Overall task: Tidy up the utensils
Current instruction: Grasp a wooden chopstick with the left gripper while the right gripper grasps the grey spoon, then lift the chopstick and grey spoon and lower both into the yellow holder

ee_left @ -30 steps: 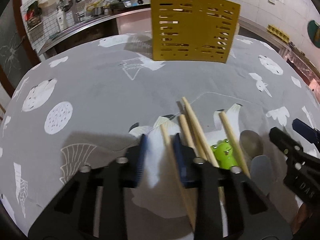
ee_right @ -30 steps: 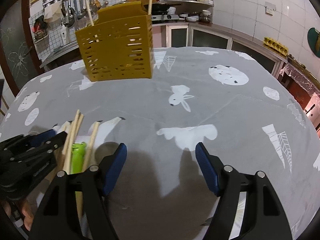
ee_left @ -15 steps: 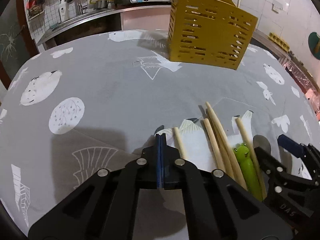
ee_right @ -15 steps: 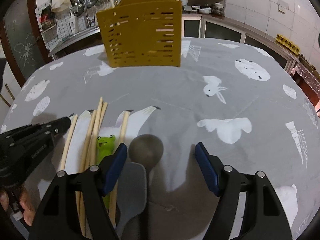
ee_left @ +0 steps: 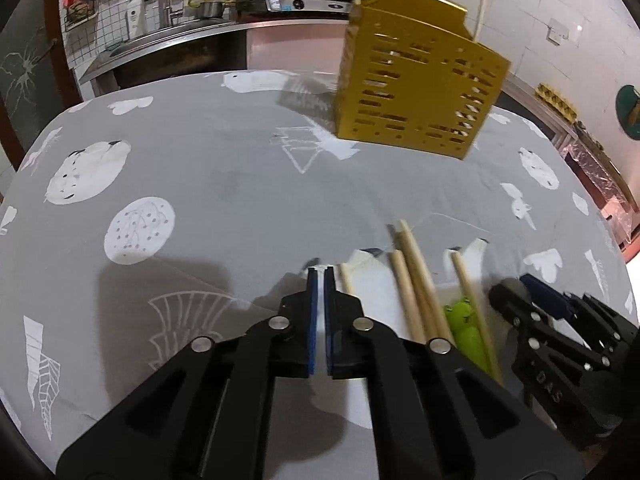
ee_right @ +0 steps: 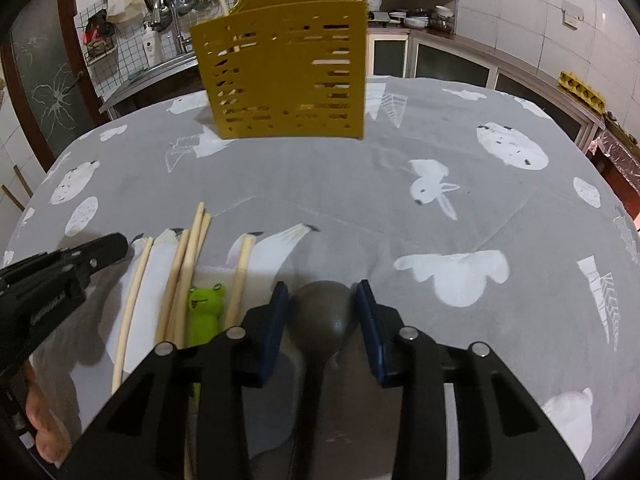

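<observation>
Left wrist view: left gripper nearly closed on nothing, just left of the chopsticks on the grey tablecloth; yellow holder stands beyond.

Right wrist view: right gripper, jaws just closing, straddles the dark spoon; whether its pads press the bowl I cannot tell. Green frog utensil lies beside it.

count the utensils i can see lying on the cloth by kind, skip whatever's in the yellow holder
wooden chopsticks: 5
green frog-topped utensil: 1
grey spoon: 1
total: 7
</observation>
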`<state>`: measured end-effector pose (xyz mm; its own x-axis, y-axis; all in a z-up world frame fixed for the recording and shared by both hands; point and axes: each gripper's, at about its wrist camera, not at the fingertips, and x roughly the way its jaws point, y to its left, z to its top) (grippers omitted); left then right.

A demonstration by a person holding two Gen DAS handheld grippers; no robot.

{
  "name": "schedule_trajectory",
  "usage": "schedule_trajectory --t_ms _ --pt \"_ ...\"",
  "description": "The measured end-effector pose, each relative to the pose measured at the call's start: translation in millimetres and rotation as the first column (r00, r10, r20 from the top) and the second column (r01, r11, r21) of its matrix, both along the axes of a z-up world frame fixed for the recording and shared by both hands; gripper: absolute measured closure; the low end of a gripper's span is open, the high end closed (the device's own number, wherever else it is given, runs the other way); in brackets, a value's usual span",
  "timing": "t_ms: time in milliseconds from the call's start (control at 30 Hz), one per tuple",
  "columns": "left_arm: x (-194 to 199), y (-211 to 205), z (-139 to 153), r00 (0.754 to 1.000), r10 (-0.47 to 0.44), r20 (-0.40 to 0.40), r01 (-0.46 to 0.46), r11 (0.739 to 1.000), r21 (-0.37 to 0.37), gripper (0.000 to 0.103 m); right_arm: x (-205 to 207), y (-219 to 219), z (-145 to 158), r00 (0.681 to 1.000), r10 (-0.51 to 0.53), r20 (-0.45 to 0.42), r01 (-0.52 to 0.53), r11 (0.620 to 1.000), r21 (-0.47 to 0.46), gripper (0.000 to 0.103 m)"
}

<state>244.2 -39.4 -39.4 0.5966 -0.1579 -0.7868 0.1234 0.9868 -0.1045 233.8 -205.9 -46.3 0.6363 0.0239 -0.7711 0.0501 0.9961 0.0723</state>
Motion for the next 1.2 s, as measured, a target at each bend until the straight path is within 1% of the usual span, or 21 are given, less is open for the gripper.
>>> schedule_trajectory --t_ms 33,100,233,333,433,500,667,767,933,1033,1133,1200 --pt "-1.3 -3.0 0.4 1.000 -0.006 0.000 0.006 1.000 0.005 0.093 0.2 -3.6 1.1 1.000 -0.006 0.004 0.006 1.000 -0.002 0.067" --pt "-3.0 -11.1 -1.1 1.000 -0.015 0.000 0.015 0.999 0.029 0.084 1.4 -12.2 1.6 1.000 -0.018 0.003 0.018 1.000 0.002 0.067" --pt "0.8 -18.1 -11.8 1.000 -0.002 -0.029 0.004 0.998 0.068 0.083 2.2 -25.9 1.8 0.999 -0.036 0.003 0.036 0.999 0.007 0.067" --pt "2.6 -21.7 -13.6 1.000 0.004 -0.015 -0.002 0.995 0.097 0.083 2.5 -28.3 1.6 0.999 -0.034 0.006 0.034 0.999 0.018 0.067" --pt "5.7 -23.7 -13.7 1.000 0.005 -0.017 -0.003 0.995 0.103 0.085 2.8 -26.1 1.5 1.000 -0.024 0.012 0.024 0.999 0.023 0.067" --pt "7.4 -23.9 -13.8 1.000 0.006 -0.018 -0.004 0.995 0.101 0.096 2.1 -24.2 2.4 1.000 -0.020 0.019 0.019 1.000 0.024 0.067" --pt "10.5 -23.6 -13.0 1.000 0.000 -0.010 0.001 0.995 0.096 0.097 -0.5 -24.6 10.2 0.999 -0.016 0.051 0.015 0.999 0.033 0.067" --pt "10.3 -20.6 -7.5 1.000 0.000 0.005 0.000 0.998 0.060 0.098 -3.4 -26.2 16.9 0.997 -0.023 0.079 0.019 0.999 0.043 0.067" --pt "5.0 -13.3 23.5 0.995 0.002 0.103 -0.003 1.000 0.008 0.099 -6.6 -29.5 36.3 0.986 -0.031 0.162 0.024 0.998 0.051 0.067" --pt "1.9 -8.2 45.9 0.985 0.001 0.173 0.004 1.000 -0.027 0.099 -6.5 -33.1 49.3 0.976 -0.044 0.214 0.033 0.998 0.055 0.067" --pt "-2.1 -4.4 67.2 0.966 0.002 0.258 0.010 0.999 -0.044 0.099 -5.4 -37.2 61.1 0.962 -0.054 0.269 0.040 0.997 0.060 0.067" --pt "-5.9 -1.1 80.7 0.946 0.006 0.324 0.010 0.999 -0.049 0.099 -3.5 -38.7 66.7 0.952 -0.057 0.299 0.041 0.997 0.058 0.067"
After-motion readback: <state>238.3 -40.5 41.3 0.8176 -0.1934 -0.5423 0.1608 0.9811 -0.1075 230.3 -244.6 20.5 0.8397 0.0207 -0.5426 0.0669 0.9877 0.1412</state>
